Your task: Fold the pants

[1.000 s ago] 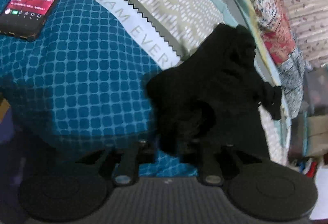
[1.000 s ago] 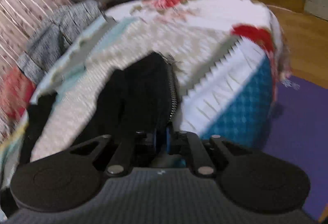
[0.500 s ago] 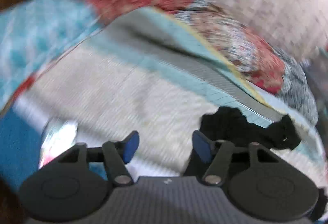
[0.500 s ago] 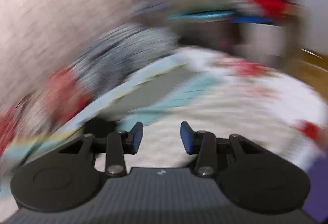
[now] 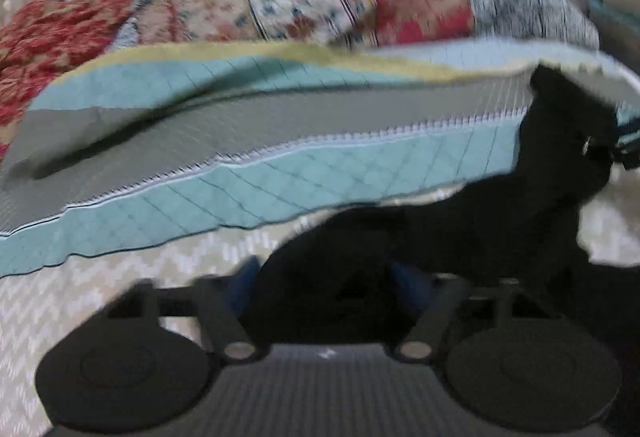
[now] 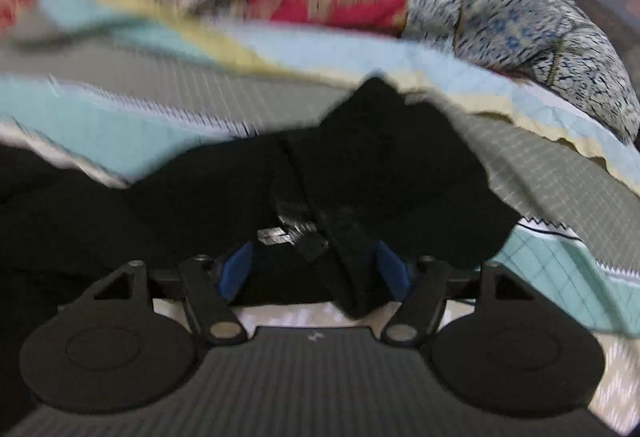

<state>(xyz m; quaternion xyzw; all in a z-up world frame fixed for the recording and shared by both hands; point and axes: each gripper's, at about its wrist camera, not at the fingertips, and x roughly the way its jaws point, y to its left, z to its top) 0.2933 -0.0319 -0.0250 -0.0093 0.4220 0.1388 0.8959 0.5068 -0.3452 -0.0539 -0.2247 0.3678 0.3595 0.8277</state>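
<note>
The black pants [image 5: 500,221] lie crumpled on the patterned bedspread [image 5: 120,277]. In the left wrist view my left gripper [image 5: 324,281] is open, its blue pads on either side of a fold of black cloth. In the right wrist view the pants [image 6: 360,165] show their metal zipper [image 6: 288,231] just ahead of my right gripper [image 6: 314,265]. That gripper is open too, with black cloth lying between its spread fingers. Both views are blurred by motion.
A folded quilt with teal, grey and yellow bands [image 5: 280,141] lies behind the pants. A floral red and grey blanket [image 5: 320,5] is heaped at the back against a curtain. It also shows in the right wrist view [image 6: 500,9].
Both grippers were shut on the pants a second ago, then opened and swung across the bed. Now both sit low at the pants with cloth between open fingers.
</note>
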